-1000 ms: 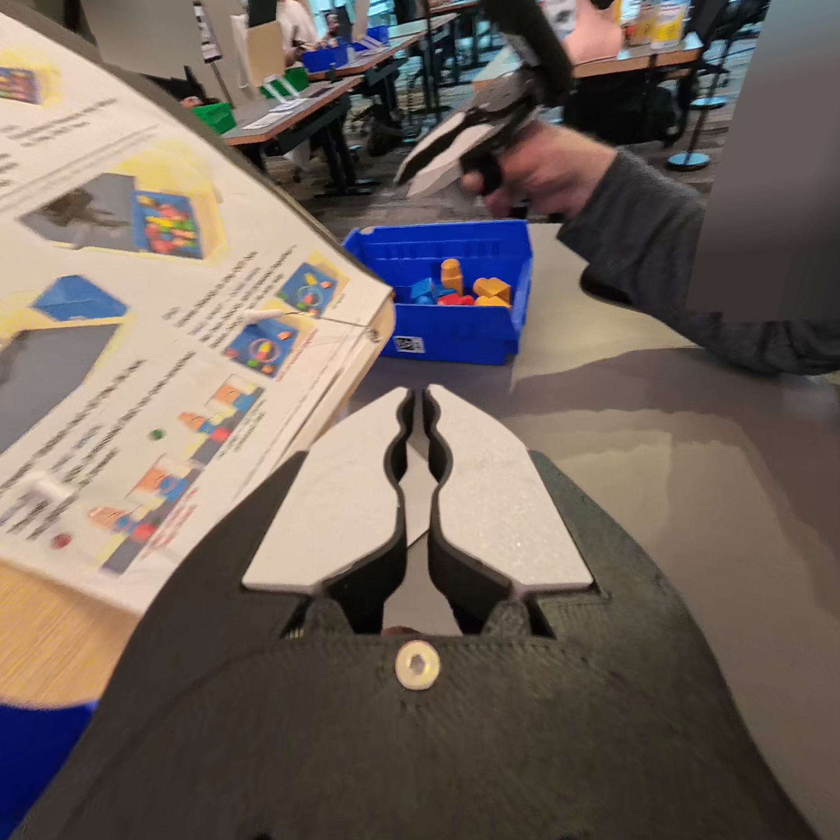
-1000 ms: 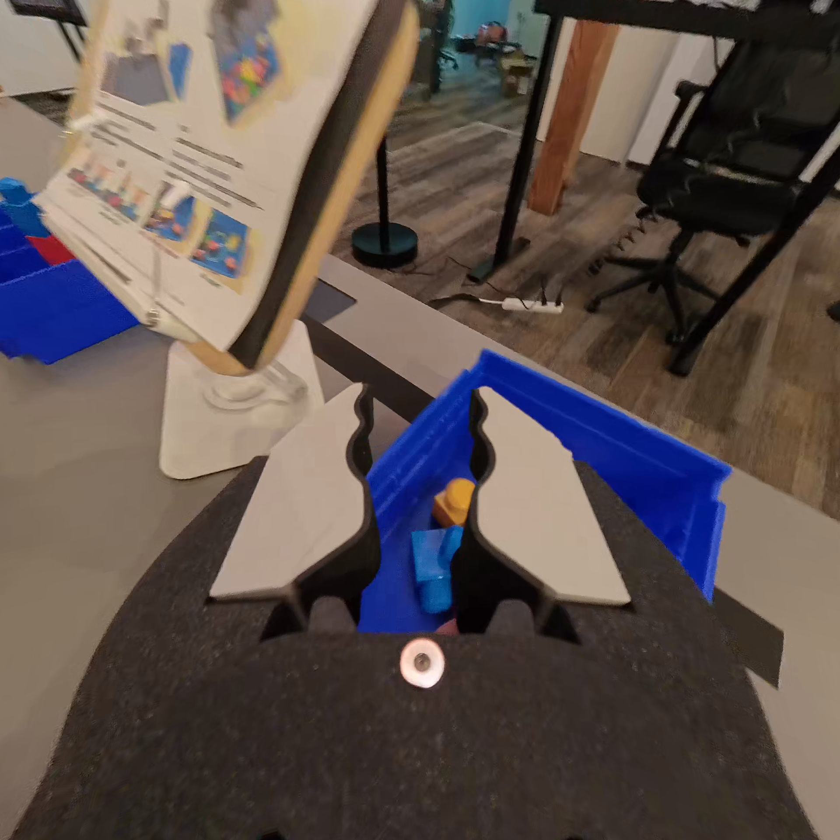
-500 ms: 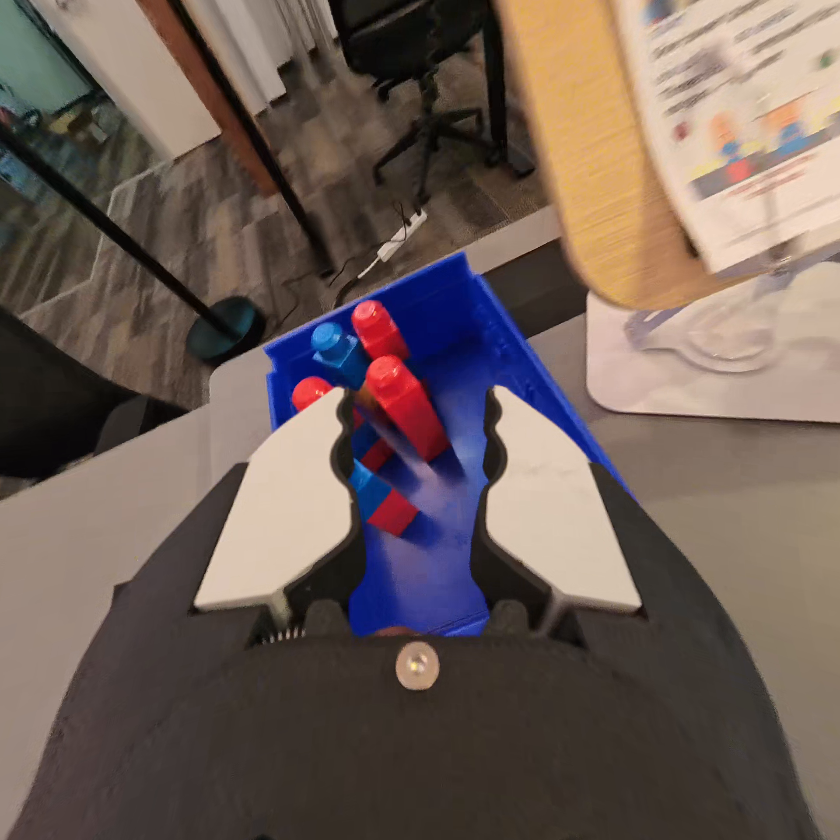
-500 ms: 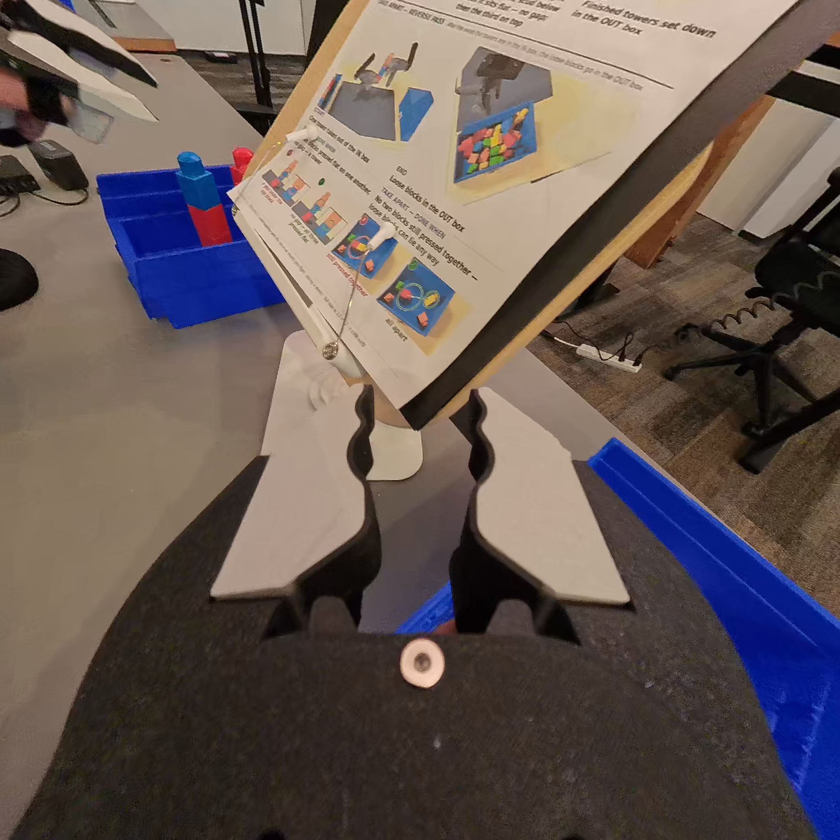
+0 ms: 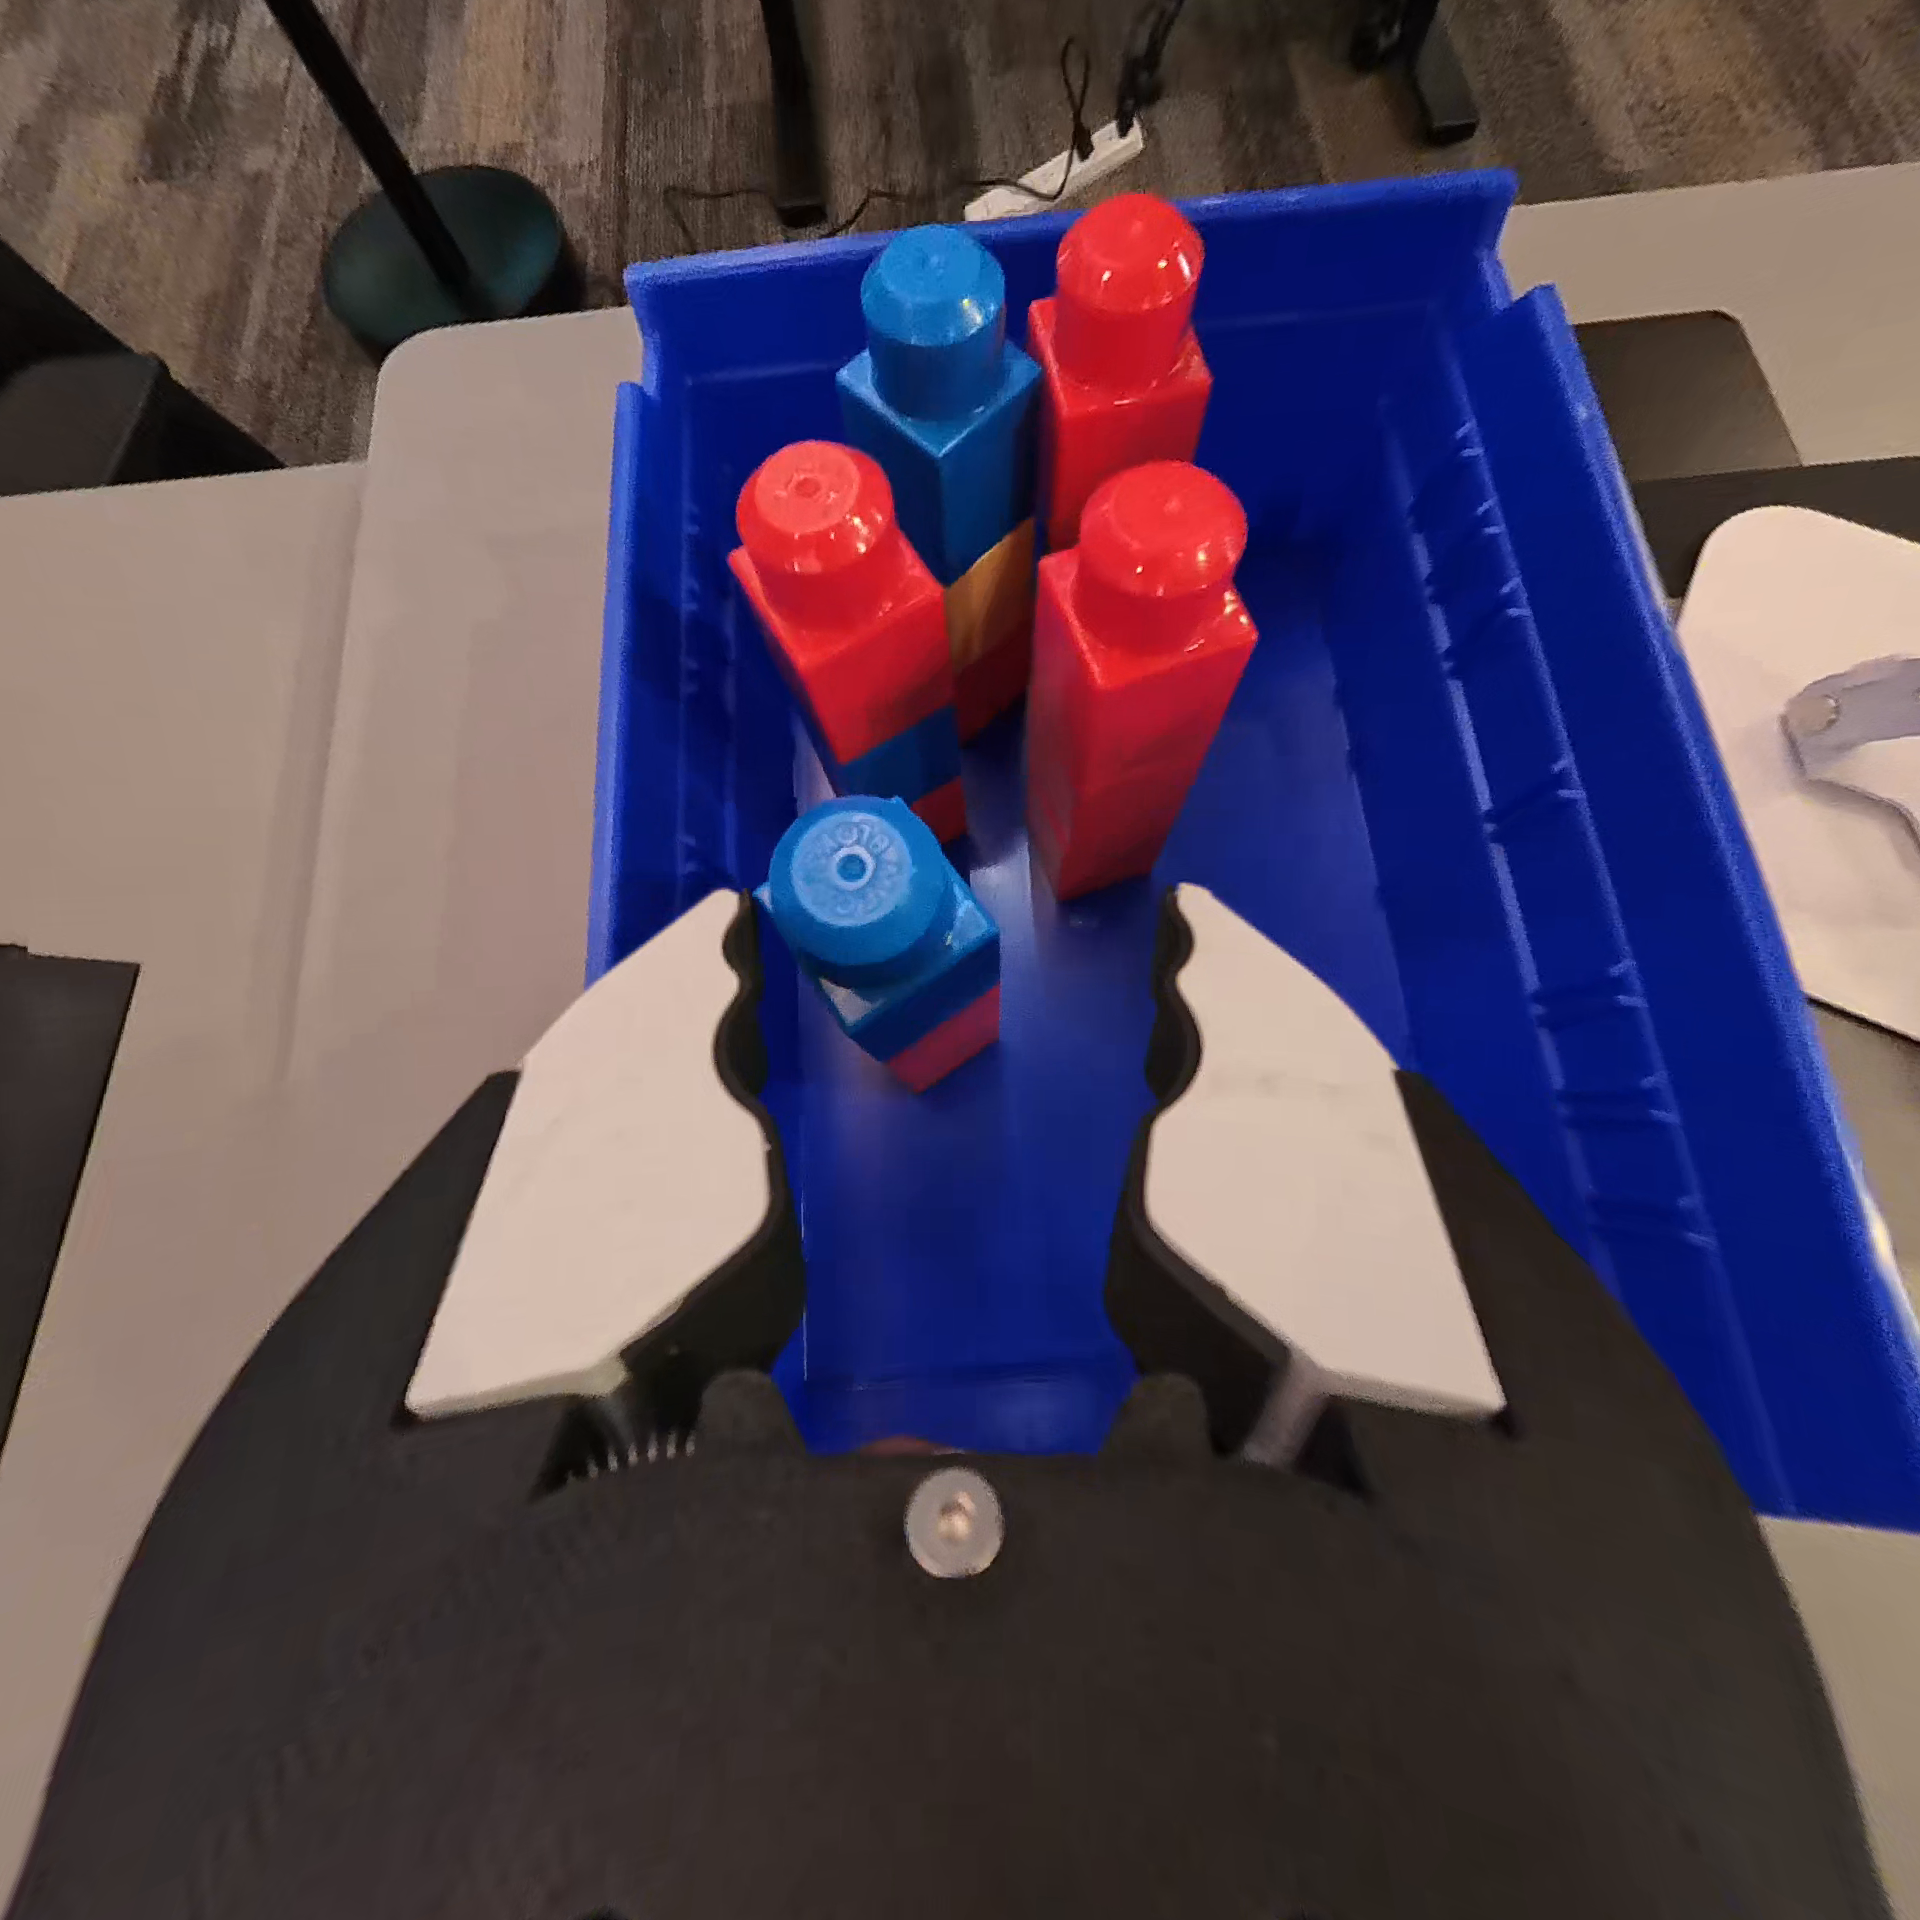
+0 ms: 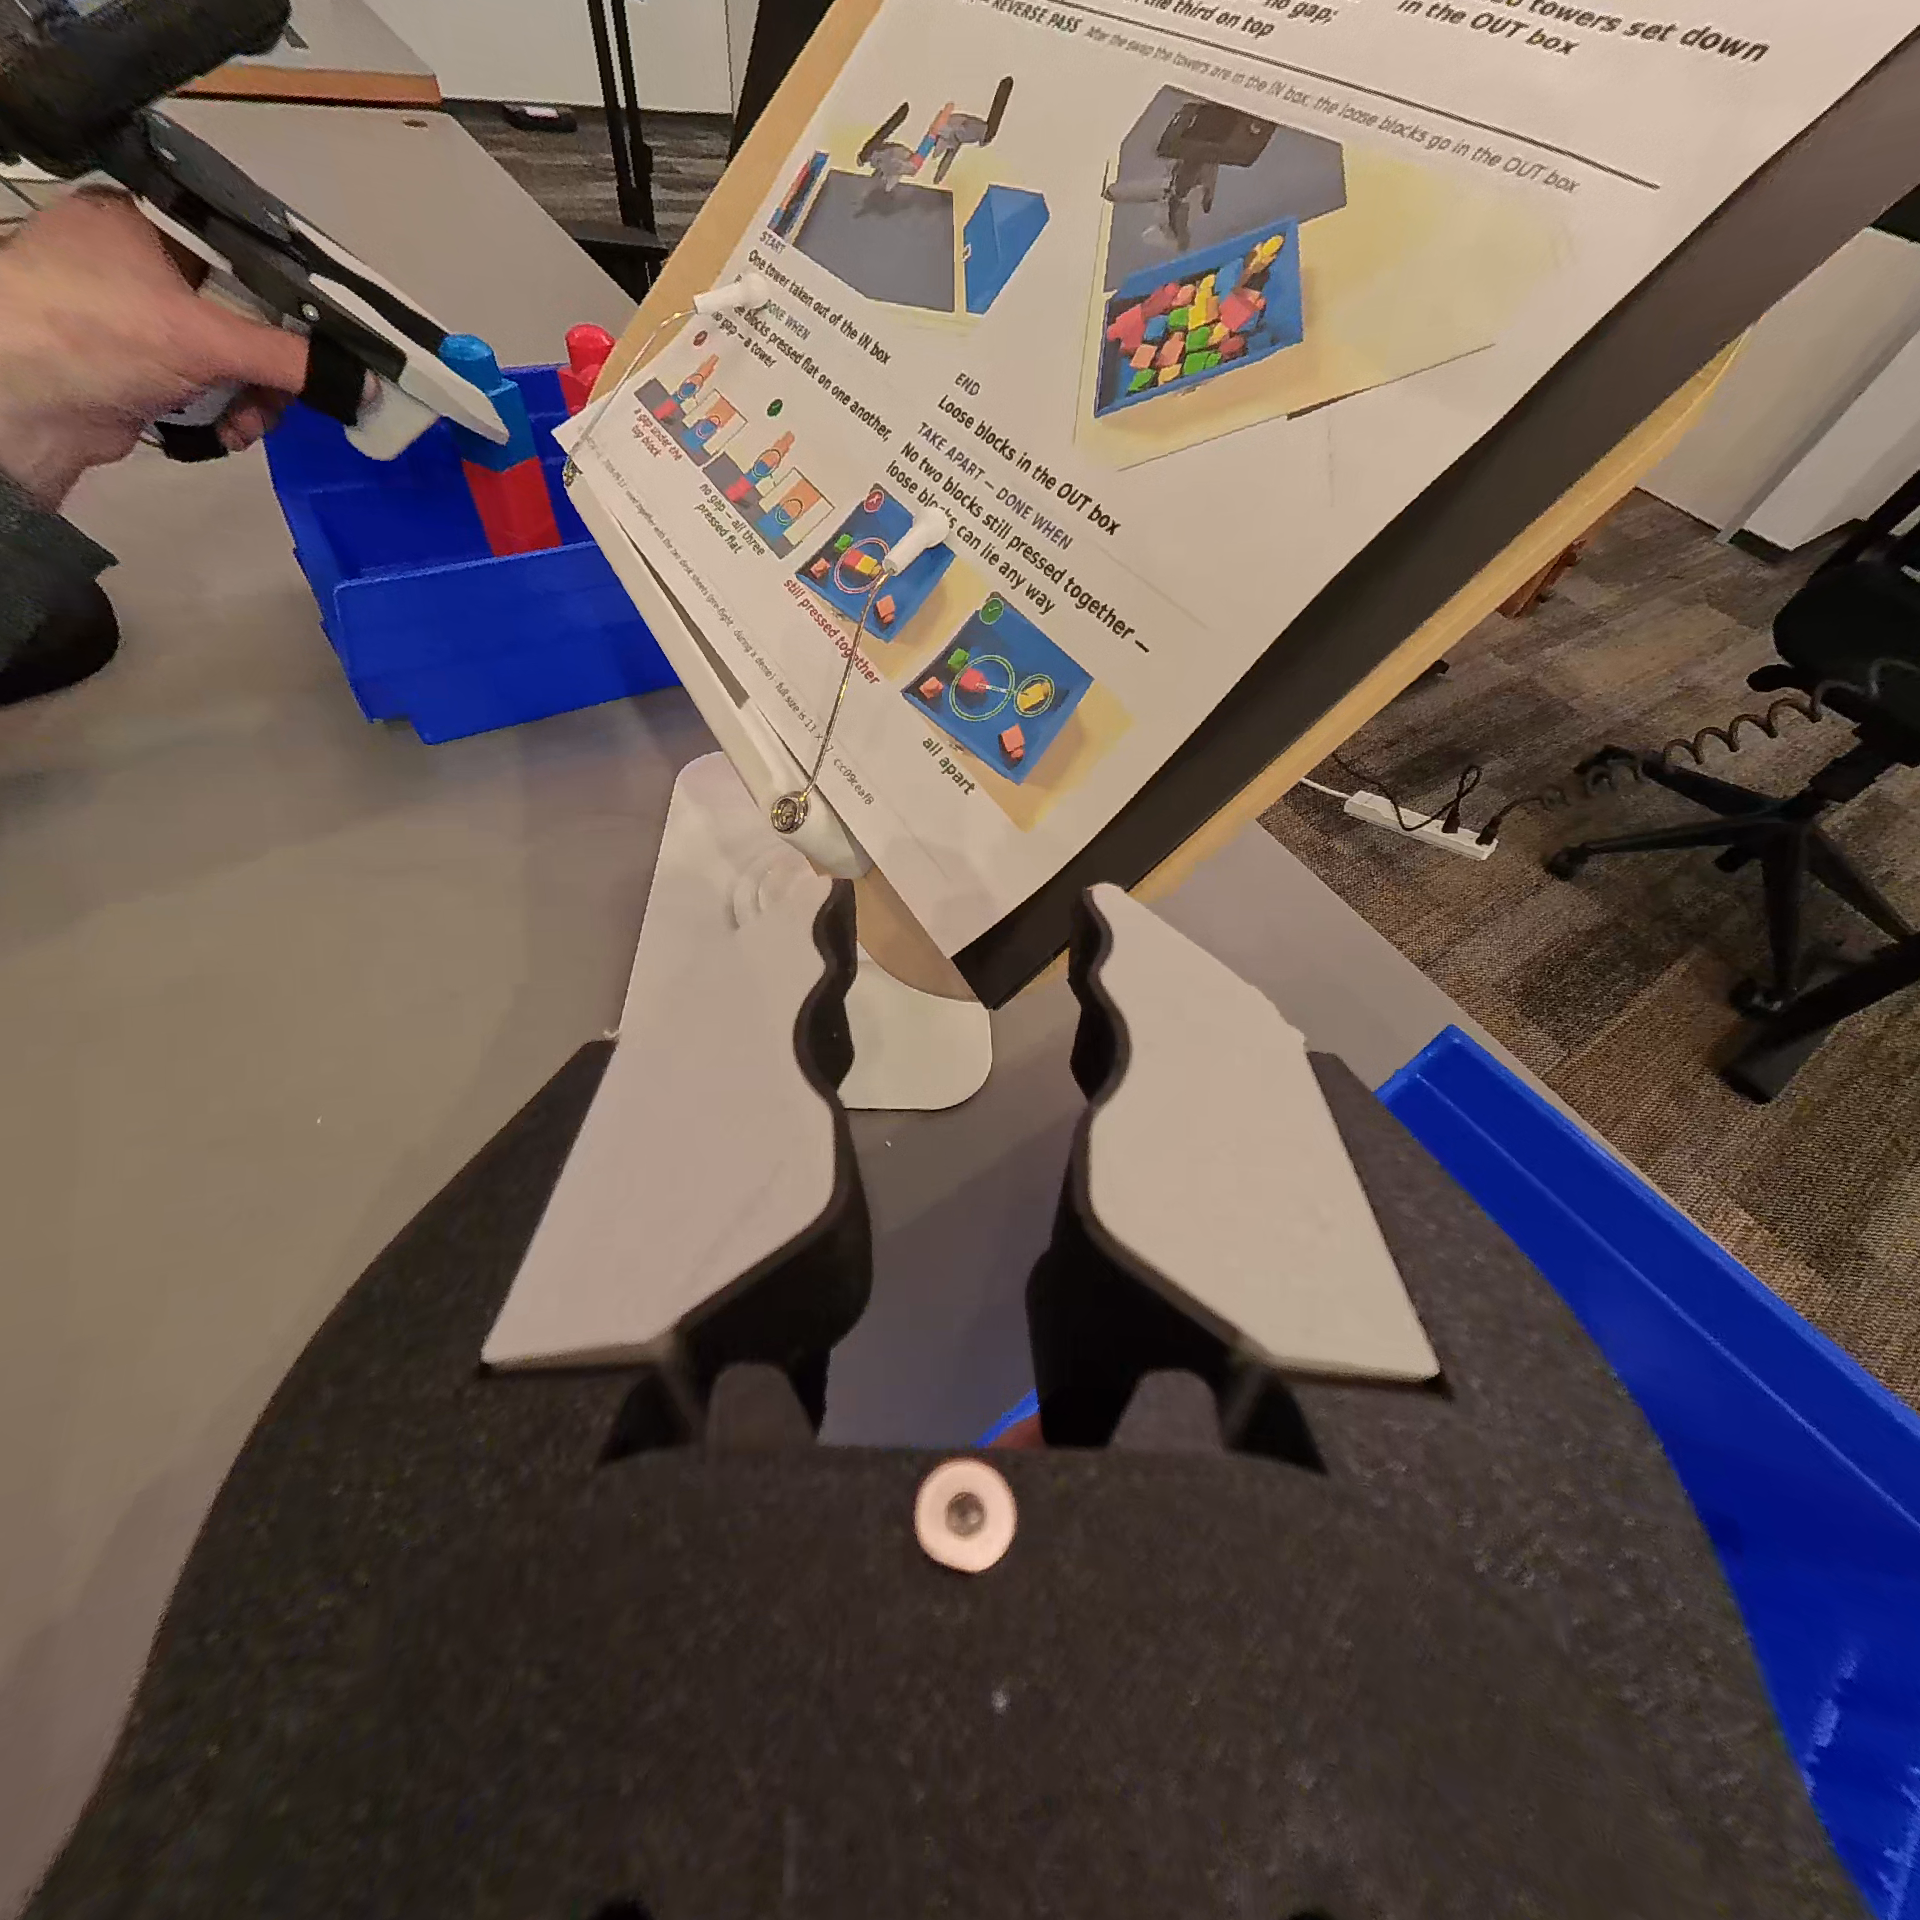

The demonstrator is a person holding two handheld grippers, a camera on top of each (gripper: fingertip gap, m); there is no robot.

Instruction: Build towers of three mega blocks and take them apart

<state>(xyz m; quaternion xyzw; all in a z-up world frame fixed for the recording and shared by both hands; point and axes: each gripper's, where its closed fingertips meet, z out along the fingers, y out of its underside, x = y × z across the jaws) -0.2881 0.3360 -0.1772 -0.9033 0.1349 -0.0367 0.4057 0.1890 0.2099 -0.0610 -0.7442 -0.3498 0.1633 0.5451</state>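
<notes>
Your left gripper (image 5: 956, 914) hangs over the near end of the blue bin (image 5: 1475, 727), jaws wide apart, holding nothing. Five towers stand upright in that bin. The nearest one, the blue-topped tower (image 5: 883, 935), sits just inside your left jaw tip, close to its inner edge; can't tell if it touches. It shows a blue block on top and a red one below; the bottom is hidden. Ahead of the right jaw tip stands an all-red tower (image 5: 1138, 675), apart from the jaw. Ahead of the left jaw tip is a red-topped tower (image 5: 842, 623) with a blue block under the red. Farther out, at the bin's far end, a second blue-topped tower (image 5: 940, 384) with an orange block lower down, and beside it another red tower (image 5: 1127, 343). The bin floor between your jaws is bare blue. Your right gripper (image 6: 951, 914) hovers above the grey table (image 6: 260, 987), jaws partly apart, nothing between them. Straight ahead of its jaws is the white stand base (image 6: 727, 883) carrying a tilted board with an instruction sheet (image 6: 1143, 364). Right of the right jaw, a second blue bin (image 6: 1662, 1299) edge shows; contents not visible. Far left of the left jaw in that view, your hand (image 6: 114, 343) holds the left gripper over the tower bin.
</notes>
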